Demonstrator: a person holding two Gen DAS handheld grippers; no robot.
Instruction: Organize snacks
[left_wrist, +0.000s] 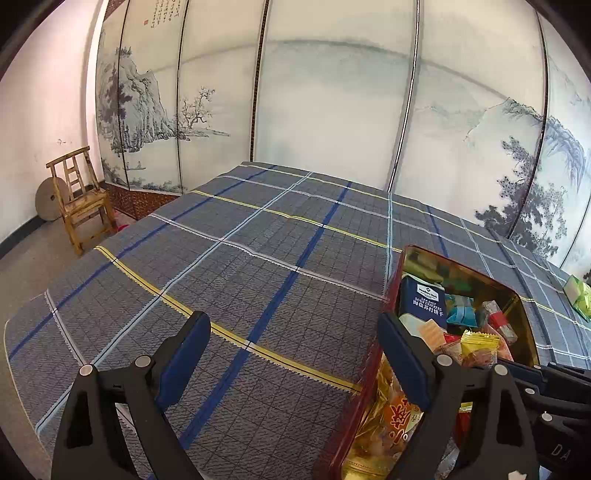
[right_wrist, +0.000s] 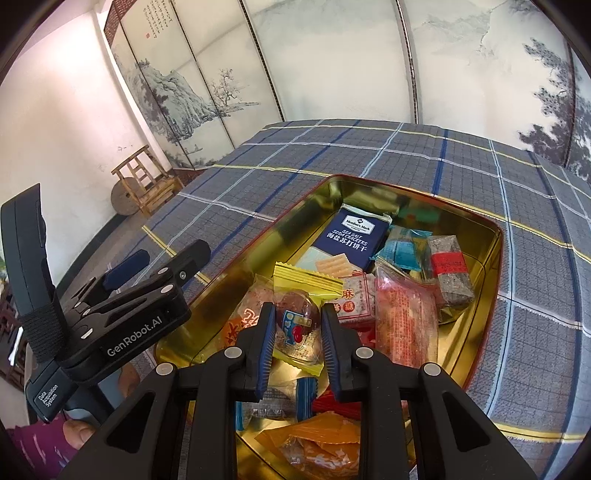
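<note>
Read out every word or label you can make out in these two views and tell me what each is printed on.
"Member's Mark", "SEA SALT SODA CRACKERS": navy cracker pack in the tin.
"GenRobot.AI": left claw body, right view.
"Data Acquisition System": its handle.
"麻": pink-white wrapper.
Red label, wall calligraphy: too small to read.

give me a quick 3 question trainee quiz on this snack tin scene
1. True or false: the right hand-held gripper is shut on a yellow-edged snack packet.
2. Which is nearest the tin's far wall? A) navy cracker box B) orange packet C) yellow-edged snack packet
3. Fill in: the left hand-held gripper is ____ and holds nothing.

Key: 1 true; 2 A; 3 open
</note>
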